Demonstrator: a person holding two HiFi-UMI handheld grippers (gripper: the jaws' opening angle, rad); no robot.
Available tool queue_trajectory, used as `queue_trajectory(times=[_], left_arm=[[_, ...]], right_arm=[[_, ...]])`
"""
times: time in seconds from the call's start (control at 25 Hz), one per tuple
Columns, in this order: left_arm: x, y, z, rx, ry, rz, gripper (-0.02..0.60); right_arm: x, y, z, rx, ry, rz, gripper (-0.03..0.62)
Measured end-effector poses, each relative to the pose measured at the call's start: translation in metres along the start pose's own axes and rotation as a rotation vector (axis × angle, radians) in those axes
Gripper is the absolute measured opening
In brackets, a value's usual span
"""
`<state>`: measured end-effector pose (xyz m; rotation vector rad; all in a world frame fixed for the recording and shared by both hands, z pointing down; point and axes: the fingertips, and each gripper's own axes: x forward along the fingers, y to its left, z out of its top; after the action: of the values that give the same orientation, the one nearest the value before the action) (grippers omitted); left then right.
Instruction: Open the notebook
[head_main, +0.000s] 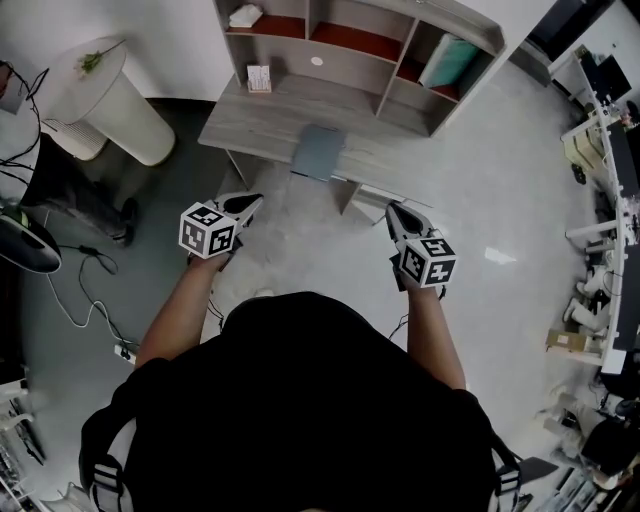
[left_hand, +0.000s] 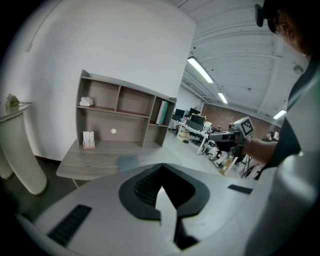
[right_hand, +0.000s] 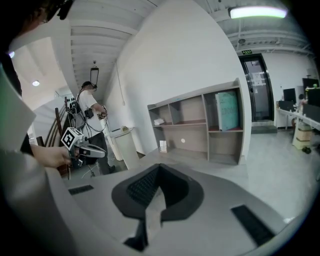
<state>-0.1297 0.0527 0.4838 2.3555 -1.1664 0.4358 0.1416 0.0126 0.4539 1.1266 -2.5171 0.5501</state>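
Not started yet. Notebook looks shut on the tabletop, well away from me. Left tool & right tool both closed, nothing held.

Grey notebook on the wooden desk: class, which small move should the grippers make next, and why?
Probably bring both grippers forward to the flat grey notebook: the left gripper and right gripper are shut, empty and short of the pale wooden desk, where the notebook lies closed.
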Motion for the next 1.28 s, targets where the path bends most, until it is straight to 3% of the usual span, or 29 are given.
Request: queue_trajectory(times=[0.24,0.48,1.0,1.28], left_arm=[[0.004,0.015,0.003,-0.015,0.005,-0.009,0.008],[0.028,0.034,0.001,0.004,0.057,-0.087,0.008],[0.062,0.123,0.041,0.031,0.084,-0.147,0.008],[0.08,0.149,0.058,0.046,0.094,-0.195,0.008]], right_arm=[[0.012,-0.001,0.004,0.01,0.009,-0.006,0.002],[0.033,-0.001,0.015,0.01,0.015,-0.046,0.002],[0.1,-0.006,0.057,0.042,-0.003,-0.132,0.002],[0.12,-0.006,0.066,0.06,0.014,-0.176,0.002]])
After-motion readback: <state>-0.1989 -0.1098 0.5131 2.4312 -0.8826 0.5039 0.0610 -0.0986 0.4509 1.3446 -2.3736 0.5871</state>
